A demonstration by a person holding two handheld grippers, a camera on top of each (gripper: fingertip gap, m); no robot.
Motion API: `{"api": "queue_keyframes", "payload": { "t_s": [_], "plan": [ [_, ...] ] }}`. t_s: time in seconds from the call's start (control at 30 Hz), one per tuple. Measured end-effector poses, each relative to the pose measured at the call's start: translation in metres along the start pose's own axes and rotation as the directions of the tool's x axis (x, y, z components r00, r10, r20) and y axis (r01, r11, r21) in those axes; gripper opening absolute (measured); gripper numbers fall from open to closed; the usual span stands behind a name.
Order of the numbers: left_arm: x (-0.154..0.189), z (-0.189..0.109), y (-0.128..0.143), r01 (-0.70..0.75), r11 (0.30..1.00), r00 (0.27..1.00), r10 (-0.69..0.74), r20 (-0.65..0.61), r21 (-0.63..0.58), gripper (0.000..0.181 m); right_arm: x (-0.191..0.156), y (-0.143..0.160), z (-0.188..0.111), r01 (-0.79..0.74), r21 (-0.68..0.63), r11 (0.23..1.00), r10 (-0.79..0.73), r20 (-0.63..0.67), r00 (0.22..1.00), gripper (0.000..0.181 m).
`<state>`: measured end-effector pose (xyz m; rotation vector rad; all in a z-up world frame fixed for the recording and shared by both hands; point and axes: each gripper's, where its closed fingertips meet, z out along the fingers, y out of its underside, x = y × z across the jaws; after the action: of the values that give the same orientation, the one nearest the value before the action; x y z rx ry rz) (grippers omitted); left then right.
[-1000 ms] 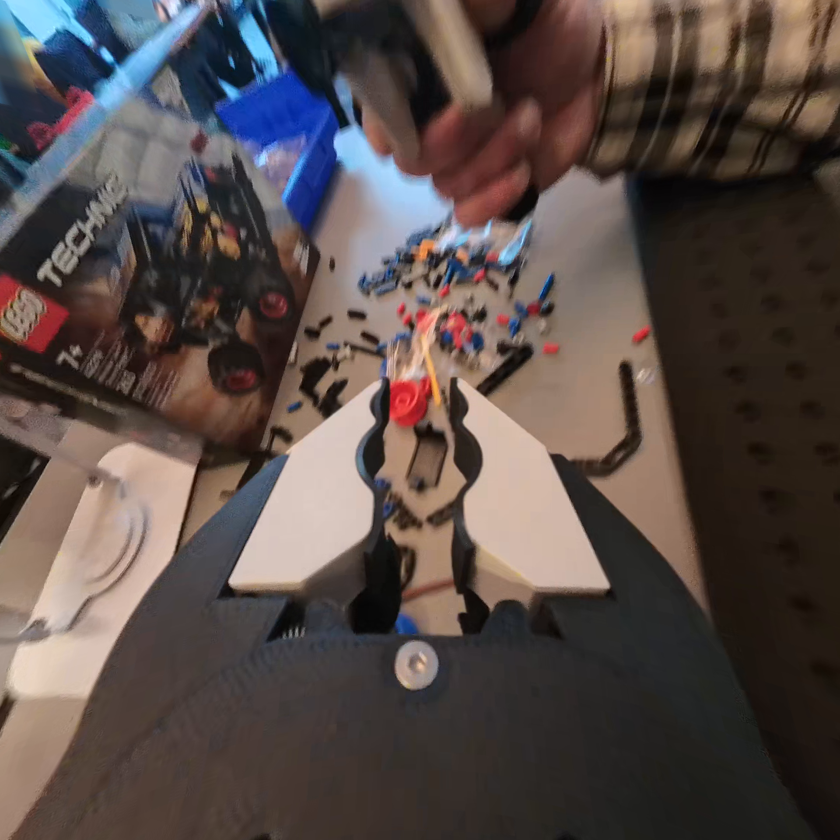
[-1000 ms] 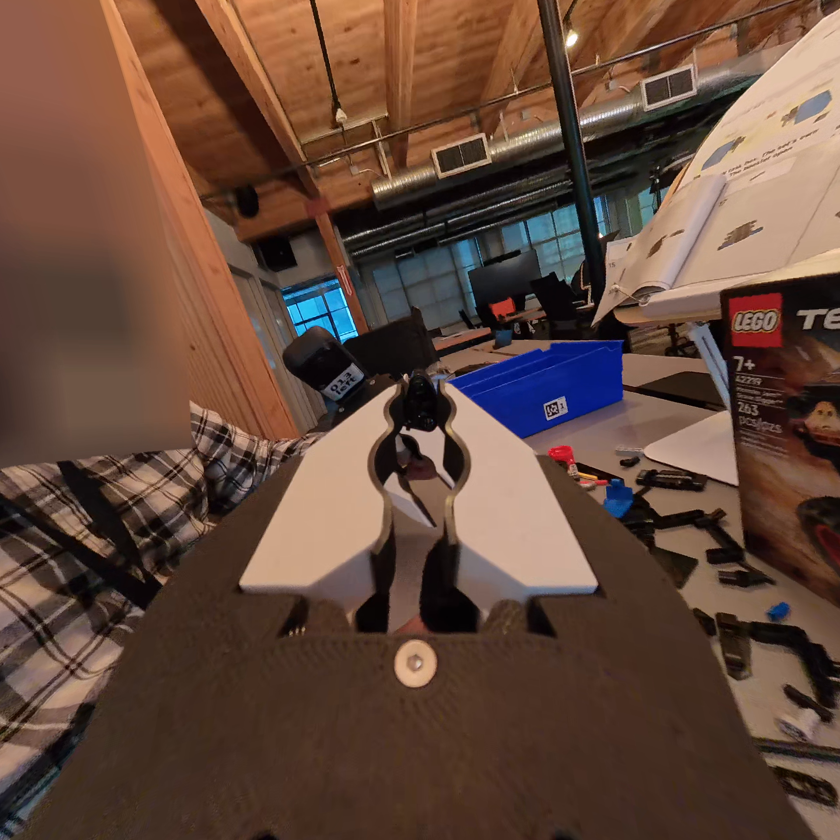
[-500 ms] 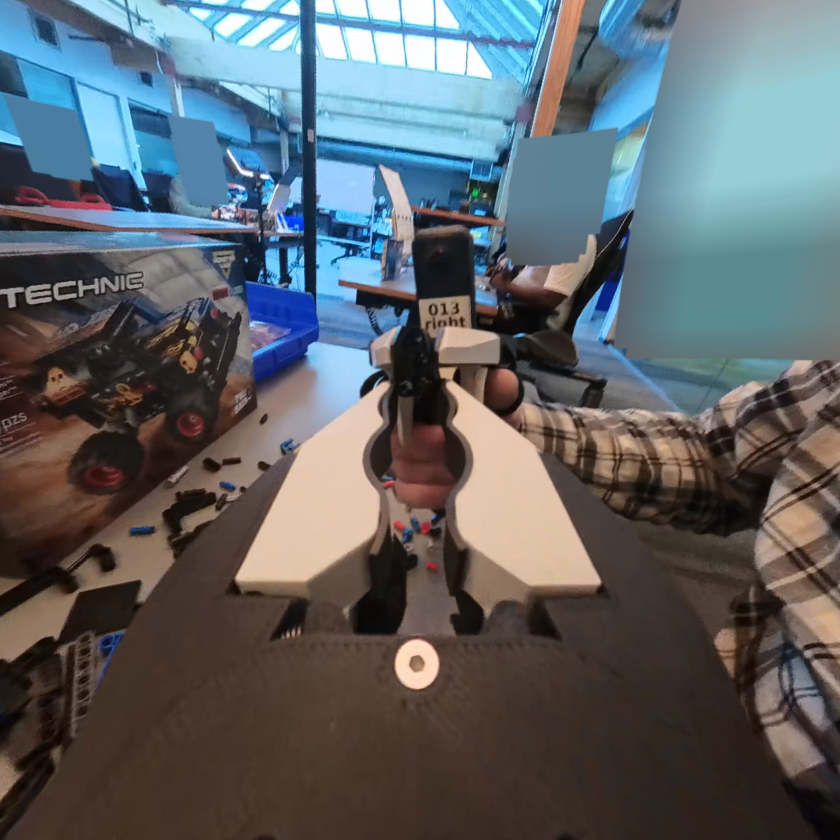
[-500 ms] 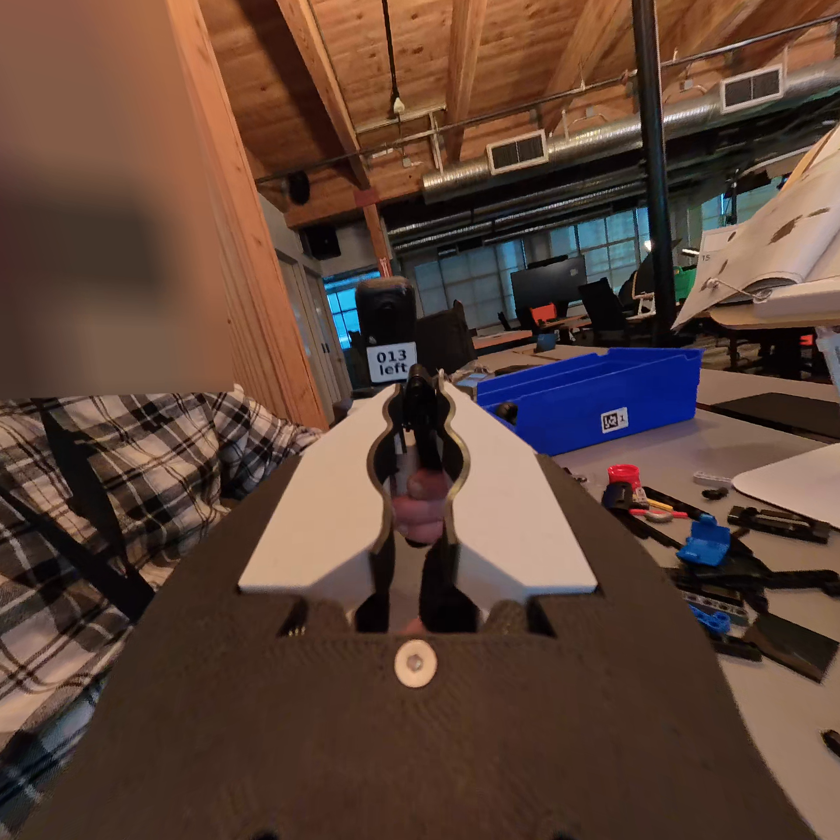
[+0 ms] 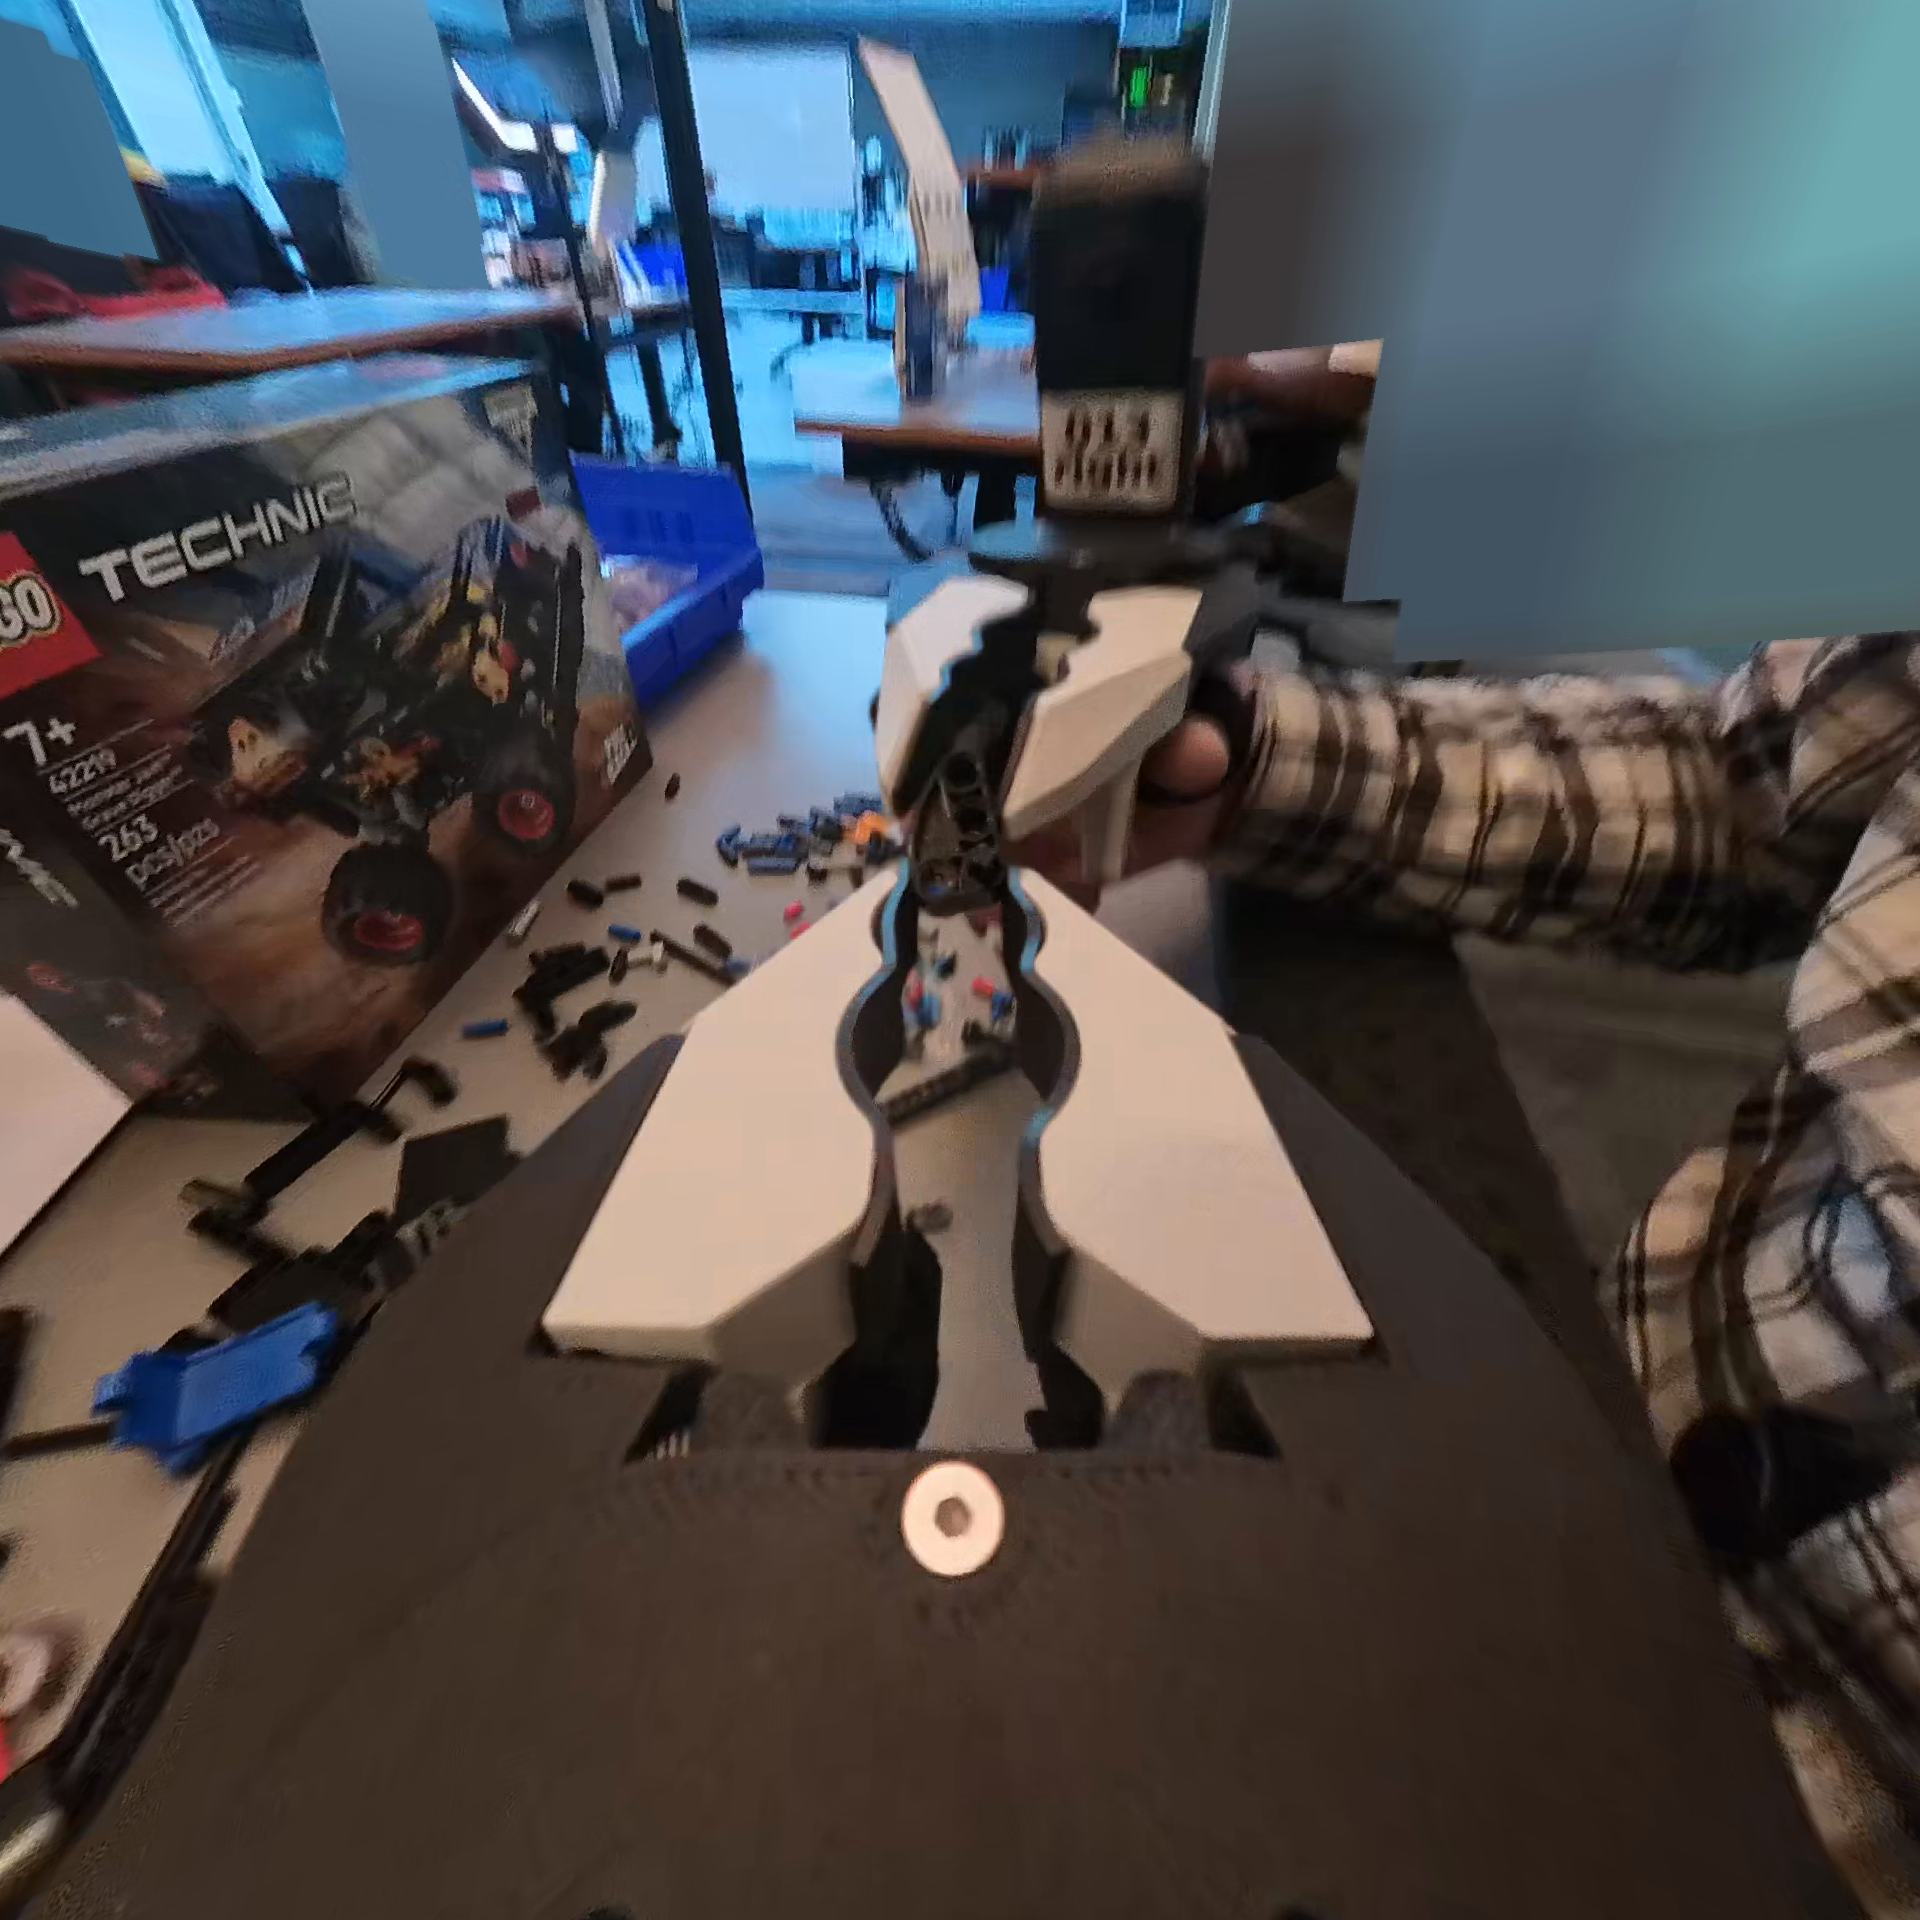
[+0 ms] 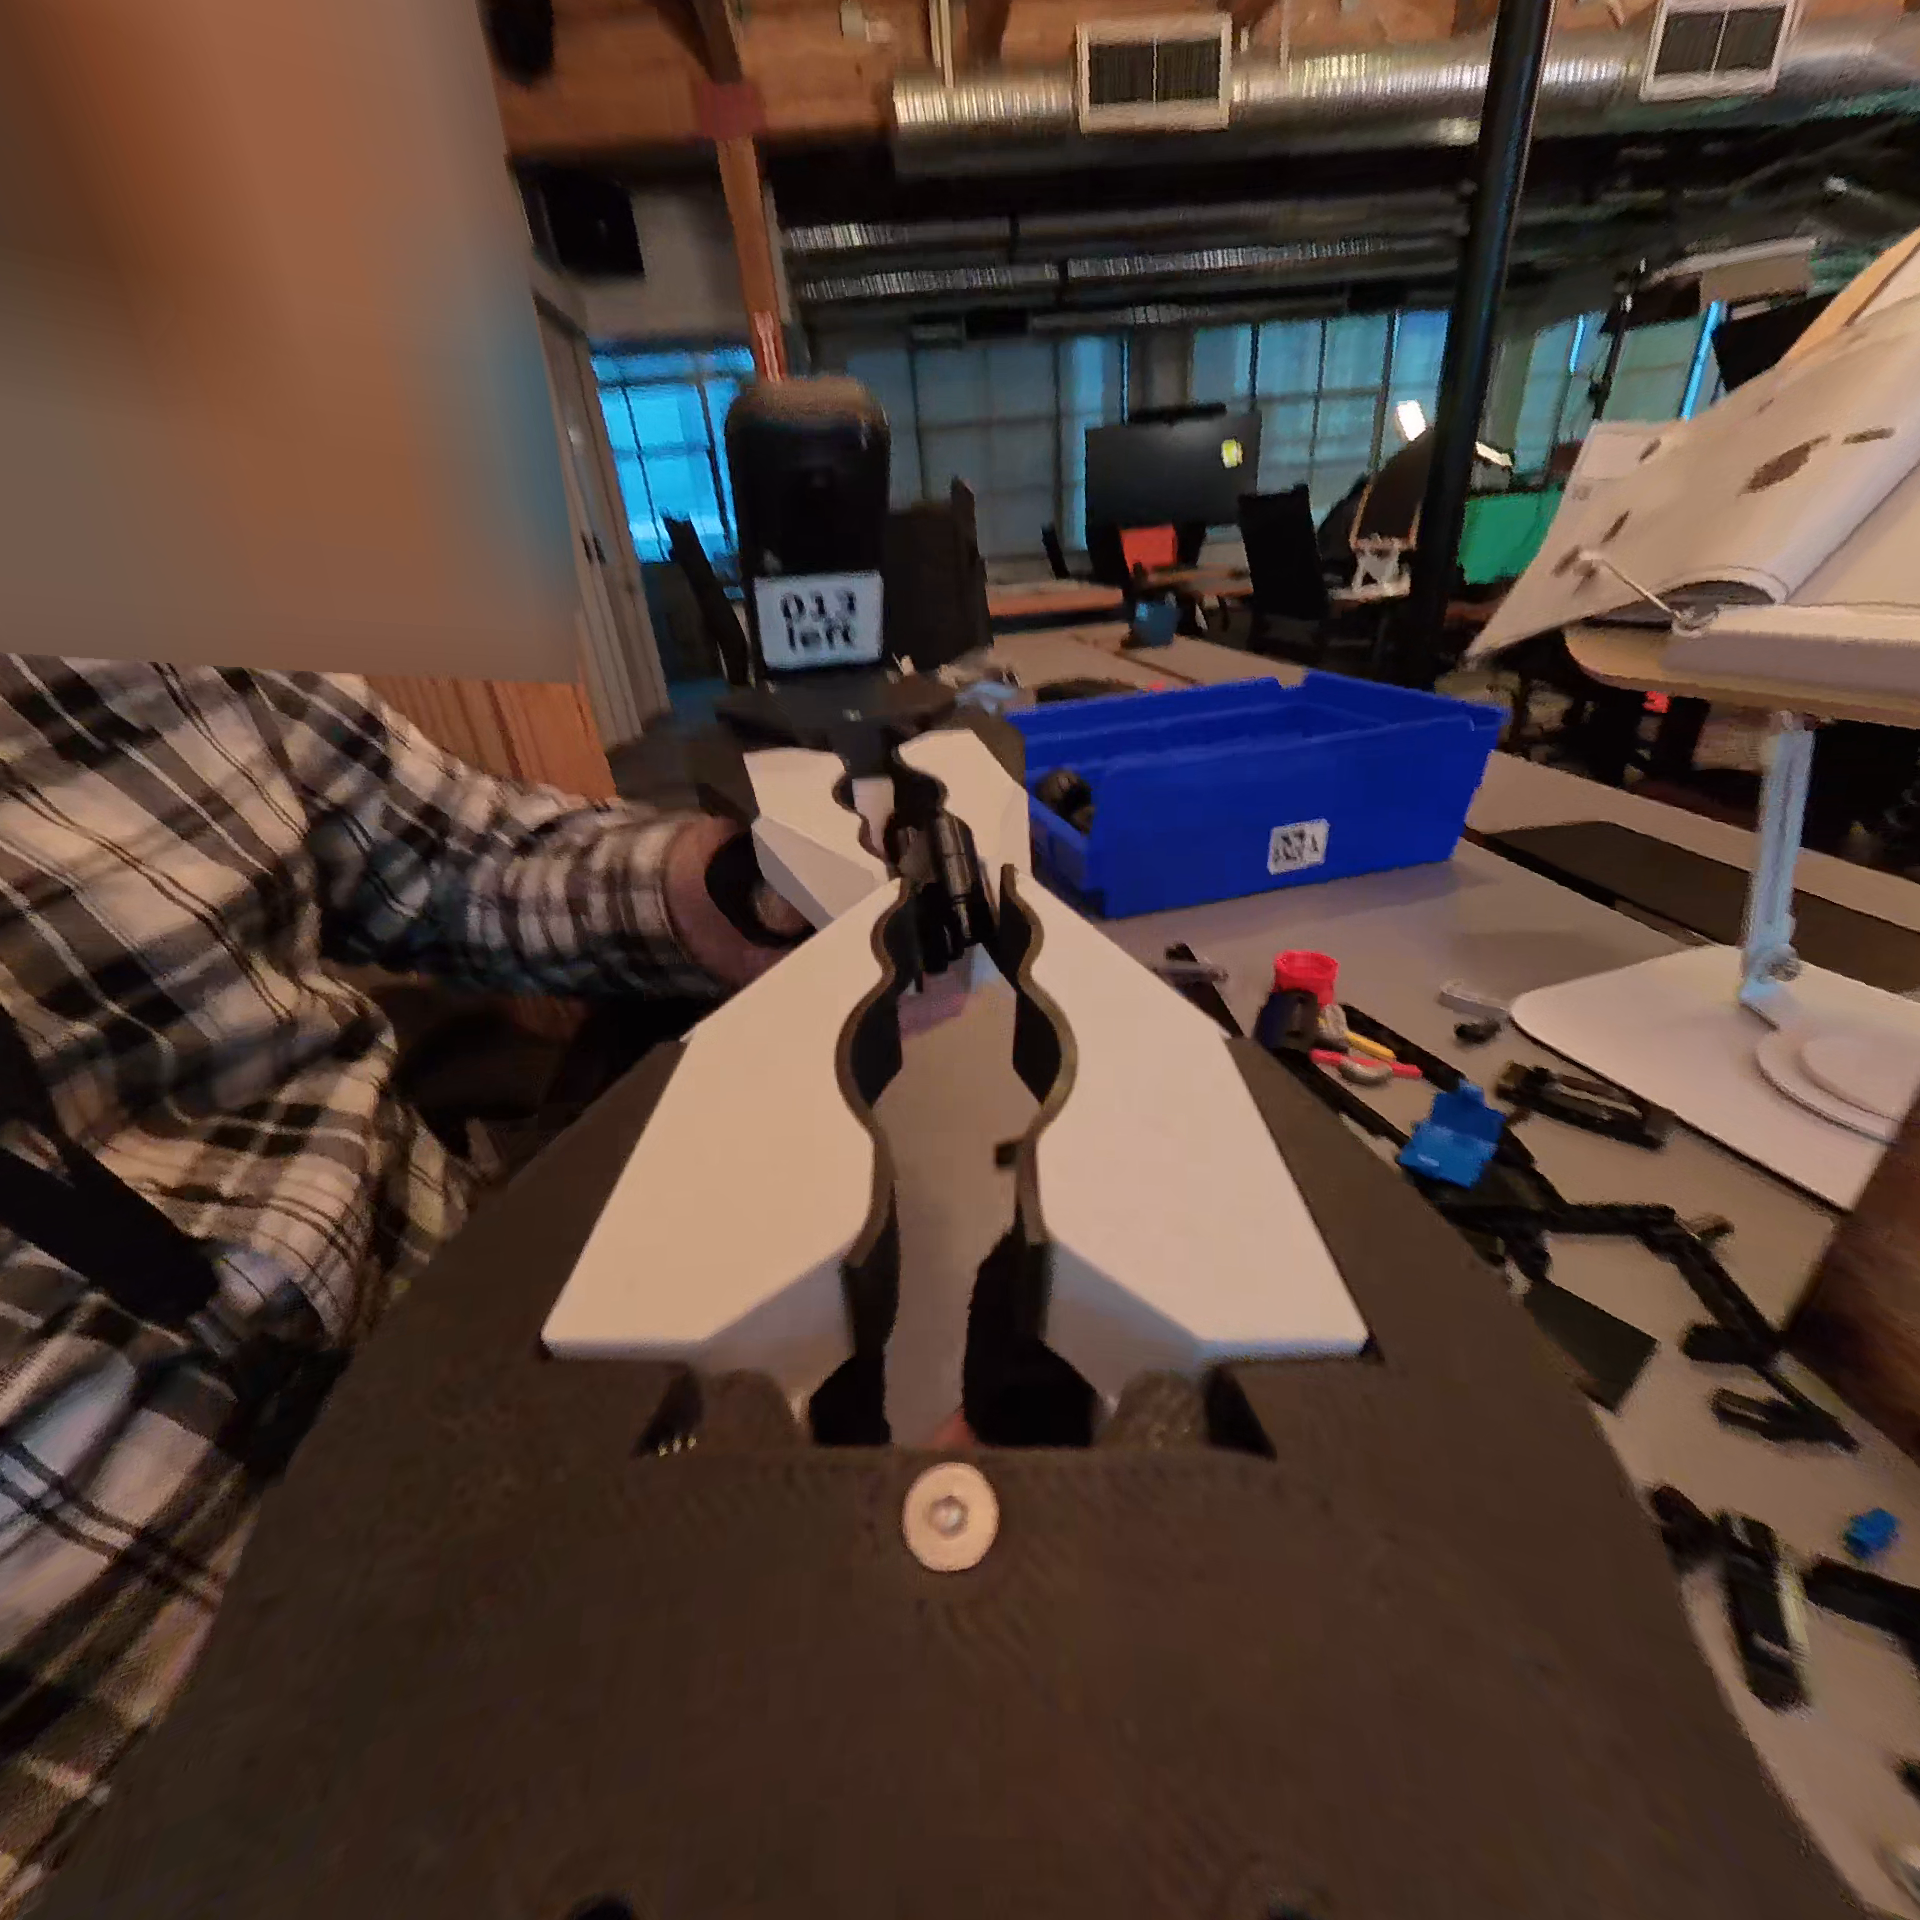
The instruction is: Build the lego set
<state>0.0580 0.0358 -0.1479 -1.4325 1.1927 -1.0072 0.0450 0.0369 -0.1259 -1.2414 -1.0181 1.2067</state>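
A small black Lego assembly (image 5: 971, 790) hangs in the air between my two grippers, which face each other tip to tip above the grey table (image 5: 800, 644). My left gripper (image 5: 956, 899) has its jaws narrowed on the assembly's near end. My right gripper (image 5: 956, 821) is shut on the far end, held by a hand in a plaid sleeve. In the right wrist view the assembly (image 6: 945, 862) sits between my right gripper (image 6: 951, 899) tips, with the left gripper (image 6: 940, 847) just behind it. Motion blur hides the exact contact.
The Lego box (image 5: 291, 727) stands at the left. A blue bin (image 6: 1247, 790) is behind it. An open instruction booklet (image 6: 1766, 499) rests on a white stand (image 6: 1714, 1039). Loose black, blue and red pieces (image 5: 582, 997) litter the table, with a blue part (image 6: 1455, 1132) among them. Less than 4 cm separates the two grippers' tips.
My left gripper rose from pointing down at the loose pieces, turned to face the right gripper and narrowed its jaws onto the black assembly. Both views have tilted slightly downward.
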Motion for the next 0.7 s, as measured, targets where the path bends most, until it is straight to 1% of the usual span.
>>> {"api": "queue_keyframes", "payload": {
  "t_s": [0.1, 0.17, 0.23, 0.3, 0.37, 0.47, 0.5, 0.6, 0.7],
  "plan": [
    [0.003, -0.006, 0.03, -0.032, 0.981, 0.999, 0.026, -0.036, -0.189, 0.014, 0.004, 0.012, -0.002, 0.071, -0.128, 0.989, -0.078, -0.053, 0.996, 0.013],
    [0.001, -0.012, 0.061, -0.089, 0.936, 0.996, 0.08, -0.041, -0.341, 0.014, 0.009, 0.021, -0.008, 0.114, -0.218, 0.969, -0.138, -0.097, 0.986, 0.013],
    [0.004, -0.017, 0.093, -0.108, 0.878, 0.994, 0.081, -0.077, -0.466, 0.014, 0.013, 0.029, -0.015, 0.13, -0.277, 0.952, -0.17, -0.125, 0.977, 0.012],
    [0.005, -0.019, 0.114, -0.129, 0.844, 0.991, 0.099, -0.085, -0.52, 0.014, 0.015, 0.035, -0.023, 0.121, -0.302, 0.946, -0.171, -0.143, 0.975, 0.011],
    [0.012, -0.022, 0.134, -0.111, 0.809, 0.991, 0.048, -0.123, -0.578, 0.014, 0.015, 0.039, -0.029, 0.113, -0.312, 0.943, -0.167, -0.152, 0.974, 0.011],
    [0.012, -0.026, 0.152, -0.128, 0.765, 0.989, 0.052, -0.138, -0.632, 0.014, 0.014, 0.044, -0.039, 0.119, -0.348, 0.93, -0.187, -0.169, 0.968, 0.011],
    [0.01, -0.025, 0.154, -0.135, 0.759, 0.989, 0.062, -0.136, -0.637, 0.014, 0.014, 0.046, -0.043, 0.122, -0.362, 0.924, -0.197, -0.176, 0.965, 0.012],
    [0.008, -0.023, 0.155, -0.124, 0.77, 0.99, 0.051, -0.135, -0.626, 0.014, 0.015, 0.049, -0.055, 0.113, -0.39, 0.914, -0.204, -0.2, 0.958, 0.013],
    [0.006, -0.022, 0.155, -0.14, 0.773, 0.988, 0.073, -0.133, -0.618, 0.014, 0.019, 0.051, -0.071, 0.096, -0.435, 0.895, -0.218, -0.24, 0.946, 0.015]
  ]
}}
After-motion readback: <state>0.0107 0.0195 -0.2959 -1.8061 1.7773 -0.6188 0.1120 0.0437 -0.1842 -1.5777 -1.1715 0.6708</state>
